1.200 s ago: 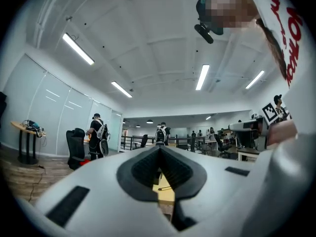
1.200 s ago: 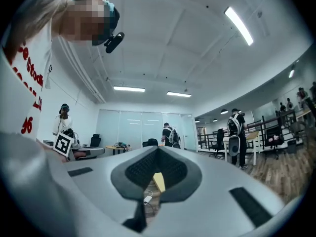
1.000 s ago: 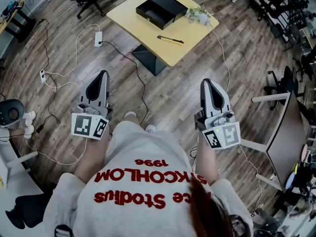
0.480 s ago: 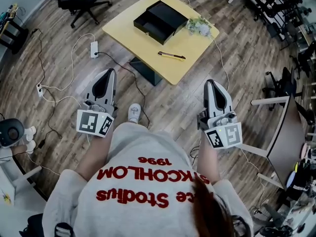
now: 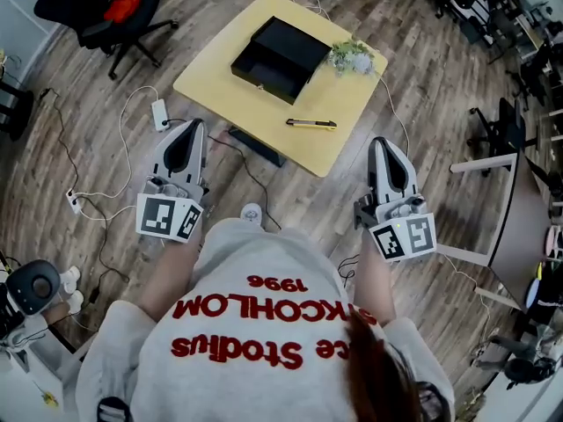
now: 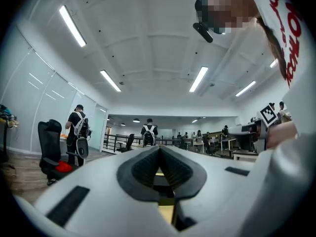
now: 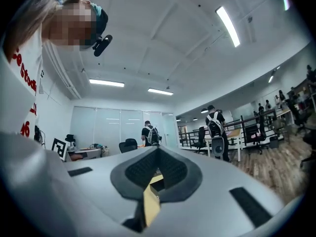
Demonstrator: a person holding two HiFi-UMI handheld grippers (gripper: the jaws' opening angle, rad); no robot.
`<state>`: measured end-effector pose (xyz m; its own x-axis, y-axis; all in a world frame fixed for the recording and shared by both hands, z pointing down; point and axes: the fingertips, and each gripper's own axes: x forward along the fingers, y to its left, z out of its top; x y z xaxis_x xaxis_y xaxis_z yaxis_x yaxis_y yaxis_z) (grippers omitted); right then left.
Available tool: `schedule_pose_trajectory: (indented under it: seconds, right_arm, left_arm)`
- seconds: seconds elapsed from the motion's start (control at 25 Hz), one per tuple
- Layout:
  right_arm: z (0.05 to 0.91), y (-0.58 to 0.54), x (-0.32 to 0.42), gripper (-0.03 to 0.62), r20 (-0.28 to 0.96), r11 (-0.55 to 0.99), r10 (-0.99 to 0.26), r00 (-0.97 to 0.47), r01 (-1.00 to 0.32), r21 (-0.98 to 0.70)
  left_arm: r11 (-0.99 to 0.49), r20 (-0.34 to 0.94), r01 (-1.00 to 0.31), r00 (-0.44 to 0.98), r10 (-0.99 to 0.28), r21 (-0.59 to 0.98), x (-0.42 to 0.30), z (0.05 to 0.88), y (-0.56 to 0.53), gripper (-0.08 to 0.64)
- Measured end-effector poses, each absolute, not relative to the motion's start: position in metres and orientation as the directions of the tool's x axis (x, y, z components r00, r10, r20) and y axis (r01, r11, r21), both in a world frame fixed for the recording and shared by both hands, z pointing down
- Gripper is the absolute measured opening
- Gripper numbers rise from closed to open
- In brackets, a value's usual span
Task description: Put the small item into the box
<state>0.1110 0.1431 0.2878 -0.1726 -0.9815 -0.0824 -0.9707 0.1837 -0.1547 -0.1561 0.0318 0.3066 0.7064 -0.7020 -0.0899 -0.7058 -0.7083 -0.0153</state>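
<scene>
Seen from above, standing before a low square table of pale yellow wood (image 5: 237, 99), in a grey sweatshirt with red letters (image 5: 255, 262), one white shoe (image 5: 252, 212) showing below it. Holding out a grey plastic two-jaw left gripper (image 5: 191, 125) and a matching grey right gripper (image 5: 381, 141), both level, pointed toward the table, one at each side of the body, touching nothing. In the left gripper view, black ribbed pads (image 6: 142, 168) pressed together at the tips, with nothing between them. Likewise in the right gripper view: jaws closed, no thing gripped. On the table, near its front edge, a small slim yellow-and-black item like a pen (image 5: 310, 124), lying flat, apart from the box and not in it. Behind the item, a flat black box (image 5: 264, 64), open, with its lid folded back beside it. Just right of the box, a small bunch of white and green flowers (image 5: 350, 55). On the brown plank floor (image 5: 422, 104), white cables and a white power strip (image 5: 160, 112) left of the table, and a black office chair (image 5: 88, 7) at the far left.
</scene>
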Motion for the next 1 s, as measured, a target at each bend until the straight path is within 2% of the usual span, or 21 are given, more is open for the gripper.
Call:
schedule_pose_trajectory:
  seconds: [0.2,0.6,1.0]
  right_arm:
    - [0.291,0.131,0.106,0.005,-0.071,0.139,-0.989,-0.129,-0.977,-0.162]
    - [0.304,0.108,0.103,0.005,-0.038,0.135,-0.991,-0.130,-0.974,-0.182]
    - [0.300,0.033,0.126,0.005,-0.061,0.257,-0.966,-0.250,-0.950,-0.178]
  left_arm:
    - [-0.733,-0.084,-0.681,0.730,-0.678,-0.006,-0.159,0.311,0.008,0.006]
    - [-0.730,-0.039,-0.683,0.729,-0.683,0.026,-0.164,0.329,-0.015,0.006]
    - [-0.662,-0.040,-0.749,0.661,-0.749,0.017,-0.145,0.325,-0.061,0.006]
